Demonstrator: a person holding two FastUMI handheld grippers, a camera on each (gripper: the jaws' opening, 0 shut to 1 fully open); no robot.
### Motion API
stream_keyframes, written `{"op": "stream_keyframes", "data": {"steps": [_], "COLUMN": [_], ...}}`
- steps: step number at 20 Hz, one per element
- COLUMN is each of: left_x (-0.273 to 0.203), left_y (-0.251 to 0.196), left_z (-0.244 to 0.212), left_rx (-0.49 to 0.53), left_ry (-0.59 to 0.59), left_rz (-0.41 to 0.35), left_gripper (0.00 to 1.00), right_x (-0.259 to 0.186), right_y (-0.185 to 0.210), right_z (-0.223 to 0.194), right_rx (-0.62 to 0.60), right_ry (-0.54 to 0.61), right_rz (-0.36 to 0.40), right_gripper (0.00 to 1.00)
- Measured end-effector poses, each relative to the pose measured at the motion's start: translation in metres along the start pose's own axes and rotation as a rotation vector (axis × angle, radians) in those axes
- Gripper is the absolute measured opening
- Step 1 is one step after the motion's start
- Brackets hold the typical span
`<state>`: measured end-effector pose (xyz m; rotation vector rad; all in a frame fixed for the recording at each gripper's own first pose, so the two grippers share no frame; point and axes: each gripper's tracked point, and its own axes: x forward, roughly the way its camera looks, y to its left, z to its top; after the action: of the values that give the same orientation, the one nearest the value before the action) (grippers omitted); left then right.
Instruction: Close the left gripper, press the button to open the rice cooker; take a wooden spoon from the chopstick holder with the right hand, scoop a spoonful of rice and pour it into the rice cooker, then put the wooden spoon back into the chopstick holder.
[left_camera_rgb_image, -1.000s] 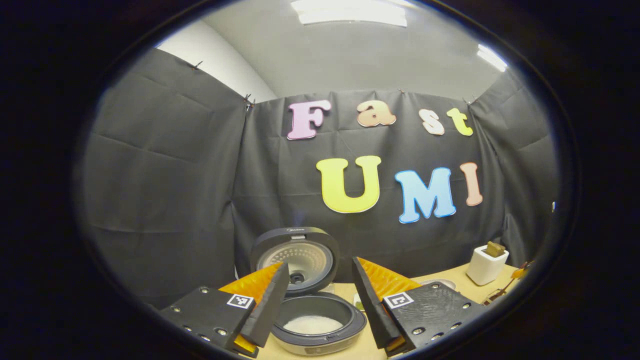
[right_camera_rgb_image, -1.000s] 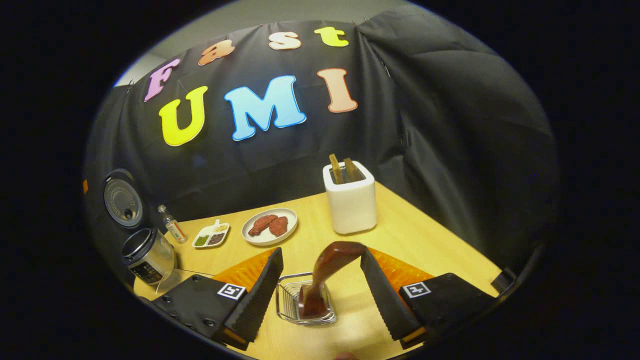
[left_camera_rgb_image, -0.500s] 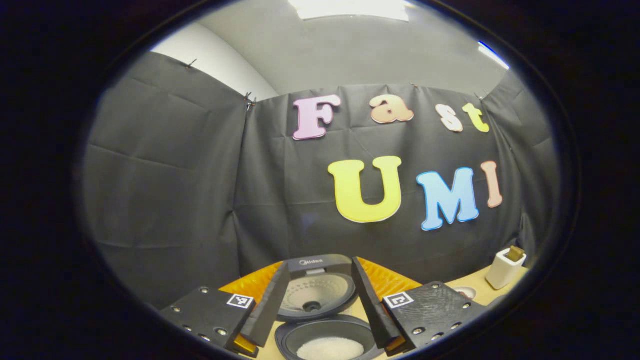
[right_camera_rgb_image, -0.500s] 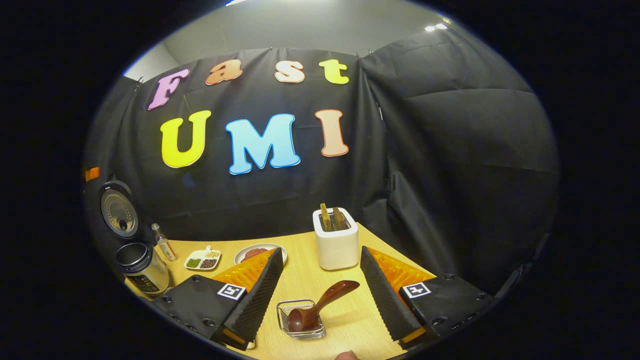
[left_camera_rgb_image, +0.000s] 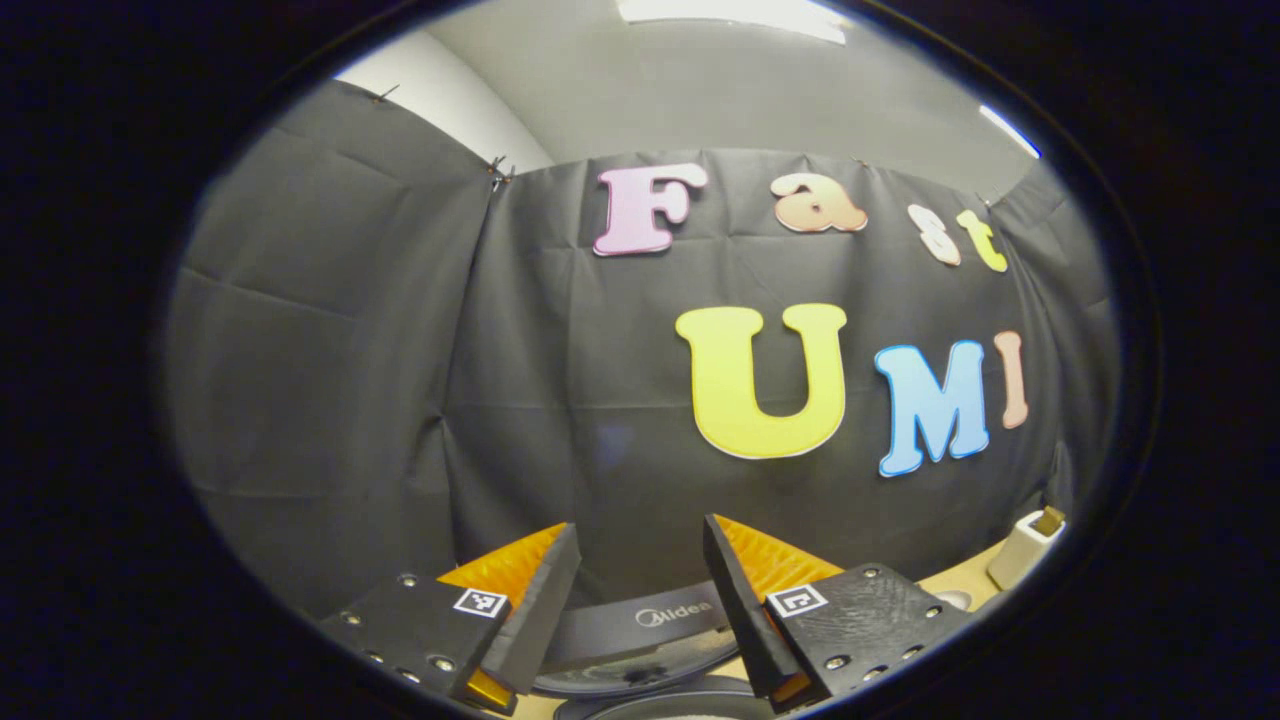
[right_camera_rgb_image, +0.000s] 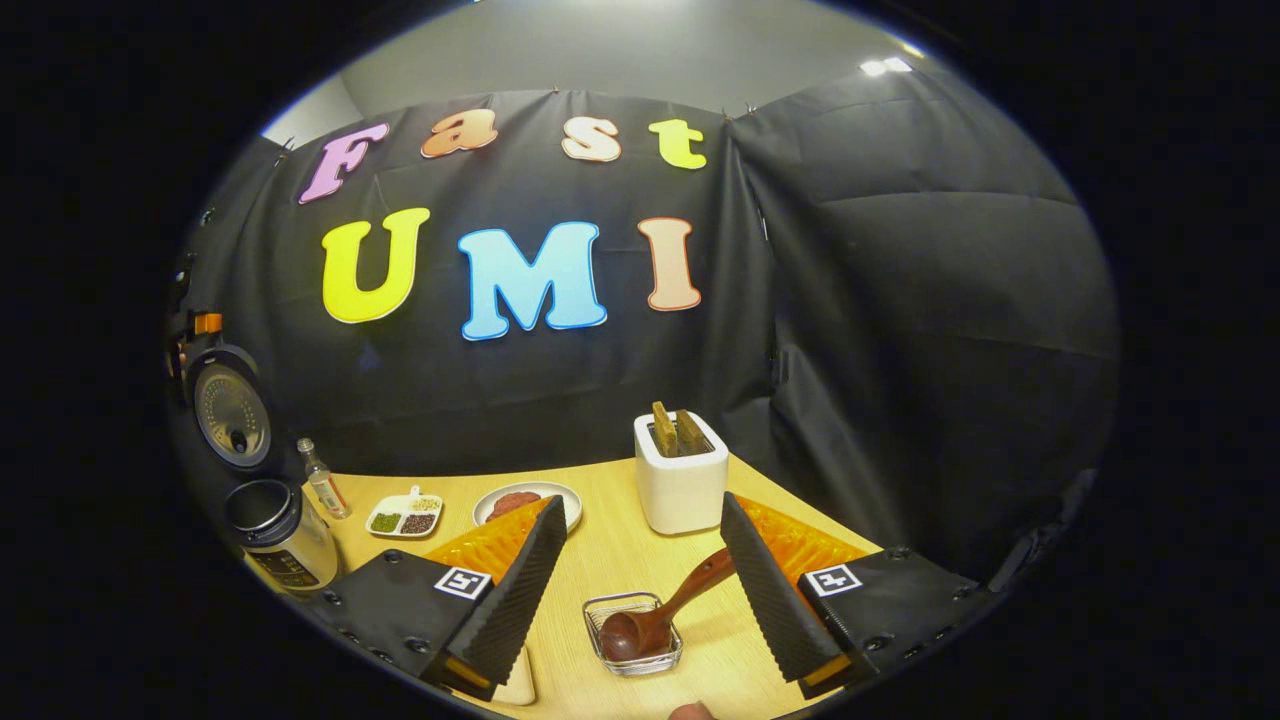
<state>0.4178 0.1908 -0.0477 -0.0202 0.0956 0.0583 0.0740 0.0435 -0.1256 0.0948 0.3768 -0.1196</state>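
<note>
- Right gripper (right_camera_rgb_image: 642, 508): jaws wide apart, holding nothing; both ribbed fingers hang over the table (right_camera_rgb_image: 600, 565).
- Left gripper (left_camera_rgb_image: 640, 527): jaws likewise wide apart and empty, aimed at the raised lid (left_camera_rgb_image: 640, 628) of the rice cooker, which sits low between its fingers.
- Wooden spoon (right_camera_rgb_image: 650, 625): bowl down in a small wire basket (right_camera_rgb_image: 605, 650) on the table, between the right gripper's fingers. Its handle slants up toward the right-hand finger; whether it touches that finger cannot be told.
- White holder (right_camera_rgb_image: 680, 485): upright just beyond the basket, with two wooden pieces standing in it. It also shows far right in the left gripper view (left_camera_rgb_image: 1022, 552).
- Rice cooker (right_camera_rgb_image: 285, 545): far left of the right gripper view, lid (right_camera_rgb_image: 232, 412) standing open, well apart from the spoon.
- Other stock: bottle (right_camera_rgb_image: 322, 488), divided dish (right_camera_rgb_image: 404, 517) and plate (right_camera_rgb_image: 525, 500), in a row between cooker and holder.
- Step in hand (judged): the spoon's return. It may already be parked if the basket is its place; otherwise it must still go into the white holder.
- Handling note, if parked: draw the right gripper straight back and up with the jaws left wide, so the right-hand finger does not catch the handle and tip the basket.
- Handling note, if regripping: close on the mid-handle, lift clear of the basket rim, and lower handle-first beside the wooden pieces.
</note>
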Motion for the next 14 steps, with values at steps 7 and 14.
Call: {"op": "stream_keyframes", "data": {"steps": [7,14], "left_x": [-0.015,-0.072], "left_y": [-0.014,-0.041], "left_z": [-0.028,-0.046], "left_rx": [-0.019,-0.023], "left_ry": [0.073,0.104], "left_rz": [-0.029,-0.037], "left_gripper": [0.8,0.8], "right_x": [-0.003,-0.004], "right_y": [0.014,0.008], "right_z": [0.013,0.019], "right_rx": [-0.047,-0.053], "right_ry": [-0.021,-0.025], "right_rz": [0.061,0.125], "right_gripper": [0.98,0.98]}}
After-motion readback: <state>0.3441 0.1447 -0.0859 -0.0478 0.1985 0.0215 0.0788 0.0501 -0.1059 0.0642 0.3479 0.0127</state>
